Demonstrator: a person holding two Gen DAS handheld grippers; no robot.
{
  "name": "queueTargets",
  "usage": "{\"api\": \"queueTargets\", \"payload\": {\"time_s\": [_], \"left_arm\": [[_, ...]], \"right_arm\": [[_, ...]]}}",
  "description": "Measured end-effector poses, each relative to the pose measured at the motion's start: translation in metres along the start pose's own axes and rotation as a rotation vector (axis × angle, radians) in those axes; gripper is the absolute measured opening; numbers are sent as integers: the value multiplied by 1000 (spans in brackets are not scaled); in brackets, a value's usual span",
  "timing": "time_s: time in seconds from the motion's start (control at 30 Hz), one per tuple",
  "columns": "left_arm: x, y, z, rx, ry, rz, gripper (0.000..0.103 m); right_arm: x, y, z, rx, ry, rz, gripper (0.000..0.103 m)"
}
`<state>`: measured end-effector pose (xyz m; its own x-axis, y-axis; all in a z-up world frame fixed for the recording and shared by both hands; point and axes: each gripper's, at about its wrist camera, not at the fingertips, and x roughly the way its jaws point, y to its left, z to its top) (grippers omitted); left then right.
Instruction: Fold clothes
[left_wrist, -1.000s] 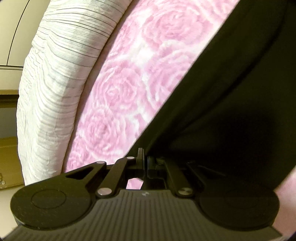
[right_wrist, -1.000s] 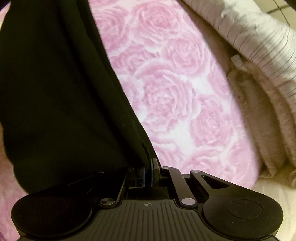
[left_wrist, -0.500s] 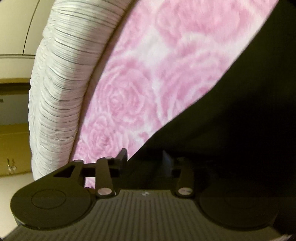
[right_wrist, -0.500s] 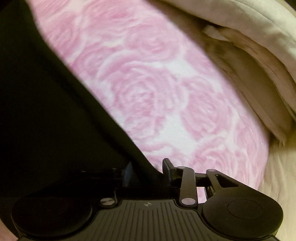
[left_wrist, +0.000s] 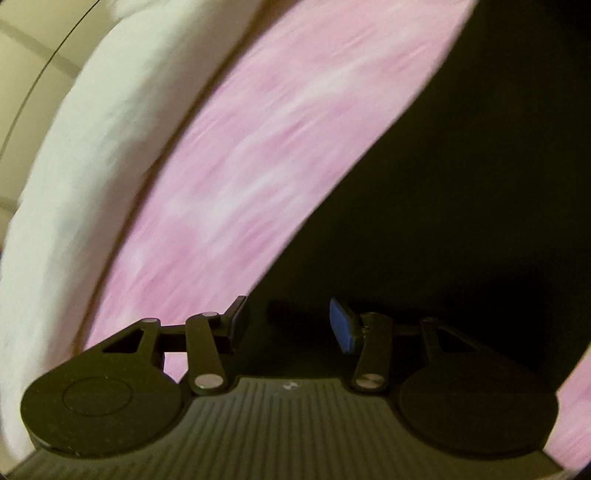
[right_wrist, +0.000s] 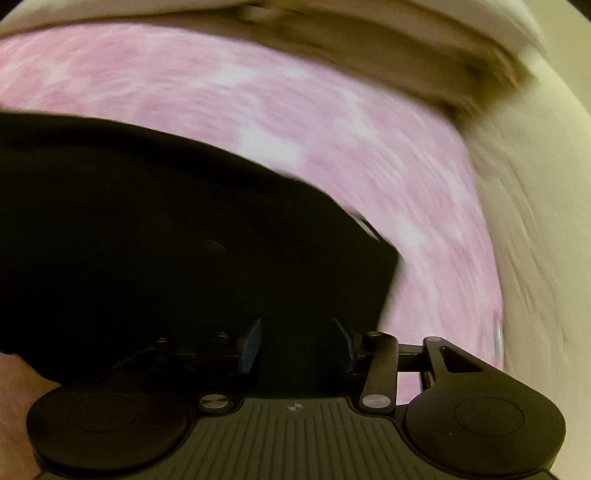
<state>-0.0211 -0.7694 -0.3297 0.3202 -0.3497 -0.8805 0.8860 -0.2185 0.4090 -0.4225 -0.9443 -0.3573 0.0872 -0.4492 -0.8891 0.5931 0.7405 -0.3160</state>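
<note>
A black garment (left_wrist: 461, 192) lies on the pink rose-patterned bed sheet (left_wrist: 266, 155) and fills the right of the left wrist view. My left gripper (left_wrist: 288, 325) hovers over the garment's edge, open, its blue pads apart and gripping nothing. In the right wrist view the same black garment (right_wrist: 166, 229) covers the left half, one corner reaching toward the sheet (right_wrist: 369, 147). My right gripper (right_wrist: 297, 343) hangs over that cloth with its jaws opening. The pads press on nothing. Both views are motion-blurred.
A white ribbed blanket (left_wrist: 85, 177) runs along the sheet's left edge in the left wrist view, with pale flooring beyond. Beige bedding (right_wrist: 388, 48) and a pale cover (right_wrist: 535, 240) border the sheet at the top and right of the right wrist view.
Both grippers were shut on the black garment's edge and have let it go, jaws now apart. Both views have swept across the bed, and the right view has rolled.
</note>
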Motion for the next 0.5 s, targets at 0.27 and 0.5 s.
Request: {"api": "queueTargets", "payload": {"time_s": [0.27,0.5], "left_arm": [[-16,-89,131,140,-187,-146,43],[-35,-152,255,251,-333,-262,44]], "right_arm": [[8,-73,-43,411,-19,169,57],[-9,-90,-83,644,-97,337,58]]}}
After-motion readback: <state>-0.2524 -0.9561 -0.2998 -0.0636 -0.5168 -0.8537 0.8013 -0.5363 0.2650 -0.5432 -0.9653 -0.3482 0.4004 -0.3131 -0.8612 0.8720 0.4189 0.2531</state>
